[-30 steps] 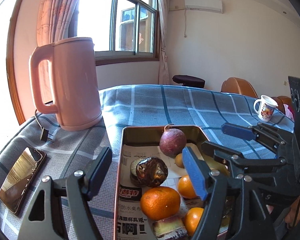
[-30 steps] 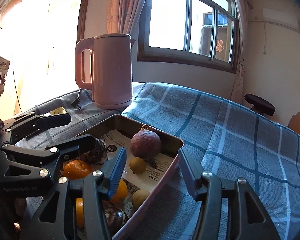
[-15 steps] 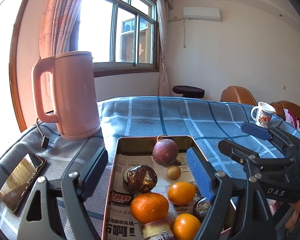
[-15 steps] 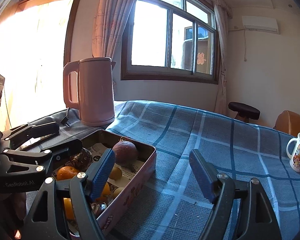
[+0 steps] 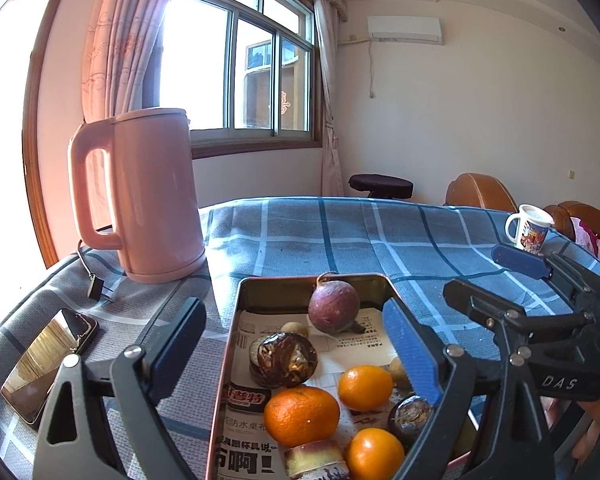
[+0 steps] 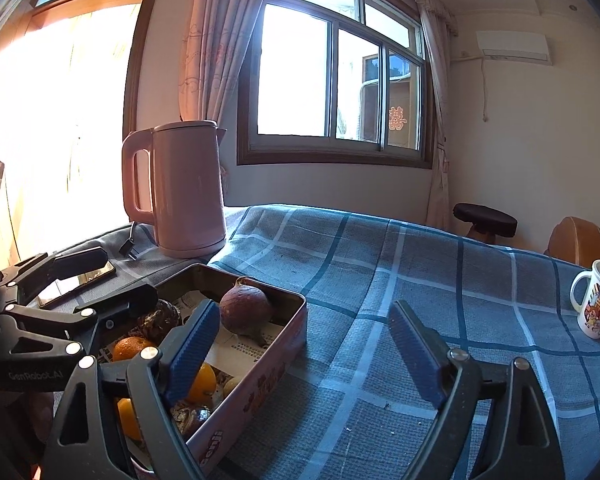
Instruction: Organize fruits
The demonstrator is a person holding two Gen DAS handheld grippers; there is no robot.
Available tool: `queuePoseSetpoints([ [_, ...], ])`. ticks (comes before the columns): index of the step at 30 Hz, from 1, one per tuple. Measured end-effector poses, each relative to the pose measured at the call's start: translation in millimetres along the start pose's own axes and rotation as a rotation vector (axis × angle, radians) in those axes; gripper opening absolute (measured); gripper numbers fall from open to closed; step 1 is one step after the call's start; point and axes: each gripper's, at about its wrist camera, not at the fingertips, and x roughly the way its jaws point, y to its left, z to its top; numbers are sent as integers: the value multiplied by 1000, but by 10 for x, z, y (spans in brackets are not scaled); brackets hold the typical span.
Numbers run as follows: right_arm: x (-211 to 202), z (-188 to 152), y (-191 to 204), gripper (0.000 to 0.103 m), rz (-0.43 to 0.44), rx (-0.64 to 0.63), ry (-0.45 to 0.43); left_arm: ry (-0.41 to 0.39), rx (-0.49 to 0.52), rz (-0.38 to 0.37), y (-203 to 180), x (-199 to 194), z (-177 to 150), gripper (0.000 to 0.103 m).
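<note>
Three oranges [image 5: 302, 415] visible | tin [image 5: 225, 364] front cut off; both grippers empty

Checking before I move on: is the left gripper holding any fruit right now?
No, the left gripper is open and empty above the tin, all fruit lying inside.

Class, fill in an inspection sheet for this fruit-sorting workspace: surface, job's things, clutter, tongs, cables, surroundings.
Surface: blue checked tablecloth.
Job's things: metal tin, paper-lined, holding oranges, a purple round fruit and small pieces.
Clutter: pink kettle, phone, mug.
Tongs: left tongs open, above the tin; right tongs open, empty.
Cables: kettle cord with plug, loose on the cloth.
Surroundings: window, curtain, air conditioner, stool, chairs.
</note>
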Motion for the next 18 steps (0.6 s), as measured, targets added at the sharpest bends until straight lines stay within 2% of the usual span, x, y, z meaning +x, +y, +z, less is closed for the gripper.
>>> queuePoseSetpoints([
  [18, -19, 4, -31, 89, -3, 13, -8, -7, -8, 6, 30, -9, 4, 103],
])
